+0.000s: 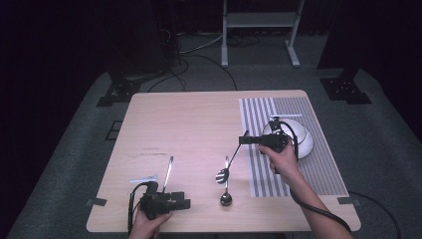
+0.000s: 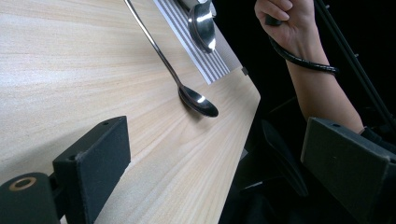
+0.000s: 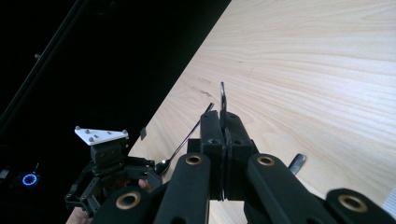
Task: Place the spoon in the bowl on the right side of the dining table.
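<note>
My right gripper (image 1: 245,140) hovers over the left edge of the striped mat, shut on the thin handle of a metal spoon (image 1: 222,175) that hangs slanting down toward the table. In the right gripper view the jaws (image 3: 224,122) are pressed together on that handle (image 3: 222,95). A second spoon (image 1: 226,198) lies on the wood just below it, also in the left gripper view (image 2: 198,101). A third spoon (image 1: 168,174) lies near my left gripper (image 1: 185,201), which rests by the front edge, open and holding nothing (image 2: 219,168).
A white domed bowl (image 1: 304,143) sits on the striped mat (image 1: 318,169) right behind my right hand. The table's front edge (image 1: 219,230) runs close under the left gripper. A metal stand (image 1: 259,22) stands on the floor beyond the table.
</note>
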Motion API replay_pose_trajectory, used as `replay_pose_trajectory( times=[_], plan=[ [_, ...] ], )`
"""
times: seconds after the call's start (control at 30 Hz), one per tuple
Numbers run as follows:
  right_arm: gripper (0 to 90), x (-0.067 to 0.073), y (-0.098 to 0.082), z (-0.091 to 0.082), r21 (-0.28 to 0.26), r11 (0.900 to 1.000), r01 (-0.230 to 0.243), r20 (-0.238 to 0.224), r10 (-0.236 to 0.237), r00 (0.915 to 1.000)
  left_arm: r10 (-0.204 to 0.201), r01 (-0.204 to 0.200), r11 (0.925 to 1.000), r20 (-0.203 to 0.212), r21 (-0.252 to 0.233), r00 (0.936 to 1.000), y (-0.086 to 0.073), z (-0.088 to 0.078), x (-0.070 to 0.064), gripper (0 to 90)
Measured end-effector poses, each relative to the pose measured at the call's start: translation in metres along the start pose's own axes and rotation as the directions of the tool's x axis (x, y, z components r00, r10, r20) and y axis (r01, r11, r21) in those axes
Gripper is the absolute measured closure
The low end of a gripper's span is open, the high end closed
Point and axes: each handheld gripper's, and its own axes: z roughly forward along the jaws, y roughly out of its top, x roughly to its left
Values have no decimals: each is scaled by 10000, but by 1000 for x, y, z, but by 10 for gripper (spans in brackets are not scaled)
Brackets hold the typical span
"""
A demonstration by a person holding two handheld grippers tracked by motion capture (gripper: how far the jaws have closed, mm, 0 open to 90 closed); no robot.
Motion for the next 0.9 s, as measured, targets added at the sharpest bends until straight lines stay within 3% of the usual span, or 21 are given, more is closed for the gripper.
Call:
replay_pose_trajectory(
  times=[0.47, 0.9],
  plan=[
    [890, -11, 0, -18, -354, 9991, -214, 199, 221, 9996, 7, -7, 10000, -1, -8, 10000, 0, 0, -1, 68],
    [889, -12, 5, -35, -601, 9980, -190, 450, 218, 9988, 56, -56, 10000, -1, -27, 10000, 1, 0, -1, 68]
  ],
)
